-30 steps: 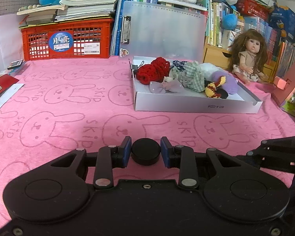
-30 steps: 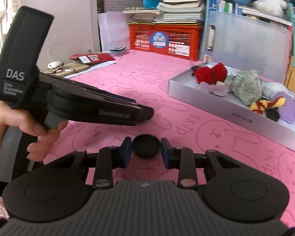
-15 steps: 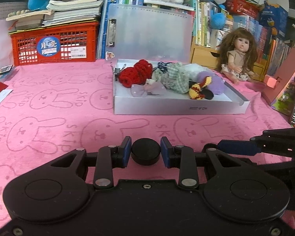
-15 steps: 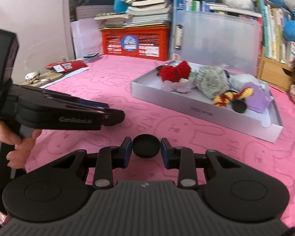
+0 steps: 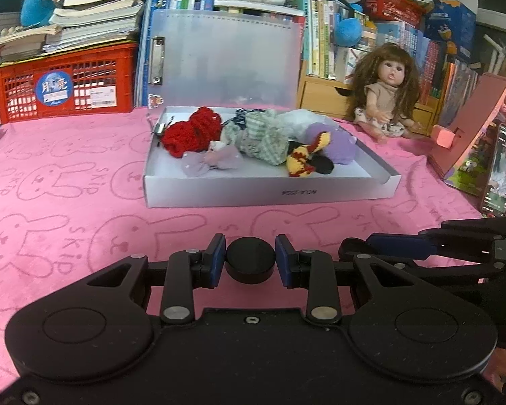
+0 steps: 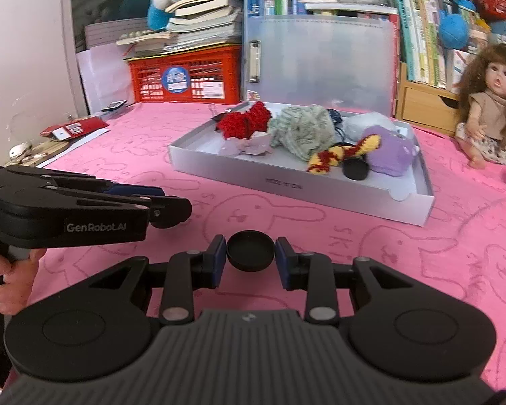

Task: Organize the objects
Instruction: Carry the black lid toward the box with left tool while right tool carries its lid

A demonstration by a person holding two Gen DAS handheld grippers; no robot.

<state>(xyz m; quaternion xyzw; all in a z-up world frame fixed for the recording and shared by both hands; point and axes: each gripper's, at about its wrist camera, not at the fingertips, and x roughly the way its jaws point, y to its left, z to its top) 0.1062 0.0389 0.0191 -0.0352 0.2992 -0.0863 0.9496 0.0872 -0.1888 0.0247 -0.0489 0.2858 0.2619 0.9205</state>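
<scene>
Here, my left gripper pinches black puck, right gripper pinches black cap; both face tray, likely for stowing.

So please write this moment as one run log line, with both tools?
left tool: shut on black round lid | right tool: shut on black round cap | white tray: holds soft toys | both above pink cloth
</scene>
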